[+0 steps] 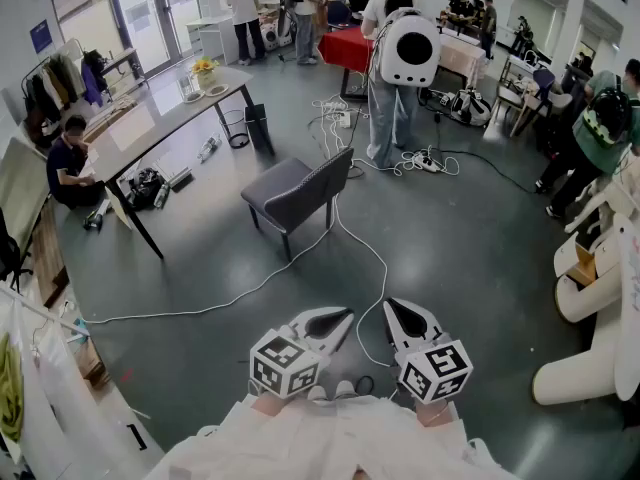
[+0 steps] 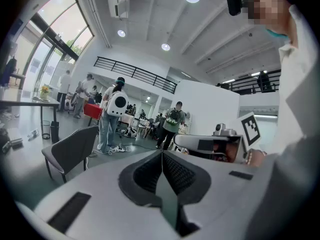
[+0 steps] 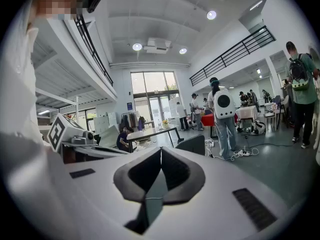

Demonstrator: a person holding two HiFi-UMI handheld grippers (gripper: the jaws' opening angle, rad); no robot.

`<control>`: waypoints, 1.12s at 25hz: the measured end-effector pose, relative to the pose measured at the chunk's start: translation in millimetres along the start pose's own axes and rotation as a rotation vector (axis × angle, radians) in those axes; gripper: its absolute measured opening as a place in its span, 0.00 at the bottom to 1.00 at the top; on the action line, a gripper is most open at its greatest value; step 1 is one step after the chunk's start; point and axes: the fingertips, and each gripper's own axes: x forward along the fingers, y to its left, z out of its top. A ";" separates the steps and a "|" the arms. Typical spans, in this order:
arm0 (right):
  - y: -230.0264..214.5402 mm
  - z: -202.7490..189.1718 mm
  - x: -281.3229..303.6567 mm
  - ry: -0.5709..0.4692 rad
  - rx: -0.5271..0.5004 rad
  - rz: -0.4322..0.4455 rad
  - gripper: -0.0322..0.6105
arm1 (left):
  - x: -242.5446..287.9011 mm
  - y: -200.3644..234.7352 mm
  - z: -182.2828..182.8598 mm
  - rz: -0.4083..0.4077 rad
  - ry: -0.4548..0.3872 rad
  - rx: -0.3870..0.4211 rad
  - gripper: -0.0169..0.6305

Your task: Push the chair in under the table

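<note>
Indoors, a busy hall with a polished grey floor (image 1: 470,258), glass doors (image 1: 140,8) at the far end and white cables (image 1: 230,293) trailing across the ground. A long grey table (image 1: 160,118) runs diagonally at left, with a person (image 1: 68,163) crouched beside it. The chair (image 1: 297,190) stands on open floor, well apart from the table's near end. Its seat faces up and left toward the table, and its backrest runs diagonally on the side nearer the camera. It has a dark grey padded seat, a dark ribbed back and thin black legs. Low in the head view, the left gripper (image 1: 342,319) and right gripper (image 1: 391,307) are held side by side. Both have their jaws pressed together on nothing and aim toward the chair.
</note>
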 end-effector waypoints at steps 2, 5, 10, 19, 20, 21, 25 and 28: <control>-4.6 2.2 -1.8 -0.002 -0.006 -0.011 0.10 | 3.5 0.3 2.6 0.001 0.002 -0.002 0.05; -11.0 -0.7 -3.0 0.006 -0.002 -0.025 0.10 | 6.1 -2.7 1.1 -0.006 0.020 0.013 0.05; -11.7 -0.7 2.2 0.012 -0.009 -0.012 0.10 | 6.3 -4.9 -0.4 -0.015 0.022 0.026 0.05; -17.2 -4.3 8.0 0.024 -0.040 0.023 0.10 | 18.0 -6.9 -12.1 -0.032 0.033 0.023 0.05; -19.0 -5.4 8.9 0.023 -0.039 0.031 0.10 | 20.9 -8.0 -10.9 -0.044 0.026 0.031 0.05; -20.4 -6.0 9.8 0.020 -0.038 0.041 0.10 | 23.2 -8.9 -8.4 -0.055 0.015 0.042 0.05; -27.8 -5.3 12.5 0.014 -0.039 0.055 0.10 | 31.6 -2.8 0.6 -0.048 -0.023 0.047 0.05; -33.4 -10.5 15.1 0.028 -0.019 0.078 0.10 | 40.3 -2.0 -2.1 -0.032 -0.020 0.042 0.05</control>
